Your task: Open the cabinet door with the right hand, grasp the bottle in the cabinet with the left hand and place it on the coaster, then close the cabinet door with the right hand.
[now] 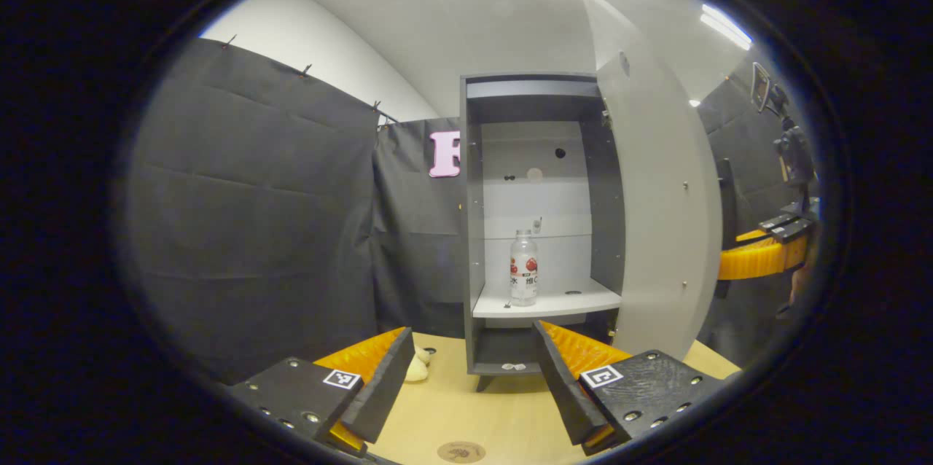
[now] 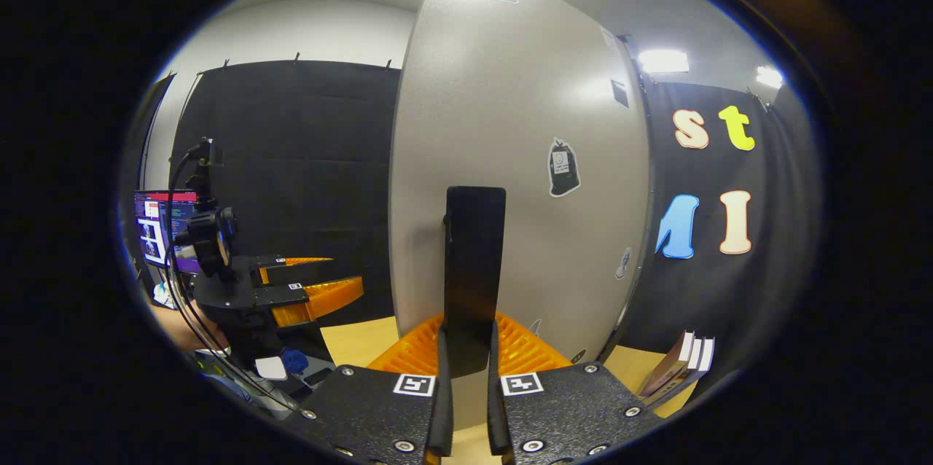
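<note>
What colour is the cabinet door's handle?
Black, a flat upright handle on the pale grey door; clearest in the right gripper view.

The cabinet (image 1: 539,224) stands at the table's (image 1: 474,407) far edge, at twelve o'clock from the left gripper (image 1: 470,385). The bottle (image 1: 523,268) stands upright on its shelf (image 1: 547,302). The door (image 1: 656,217) hangs open at two o'clock. The coaster (image 1: 461,452) lies on the table at six o'clock. Books (image 2: 678,370) lean on the table at four o'clock of the door in the right gripper view.

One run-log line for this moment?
door: open | right gripper: shut on handle | left gripper: open, facing cabinet | bottle: upright on shelf | coaster: bare
</note>
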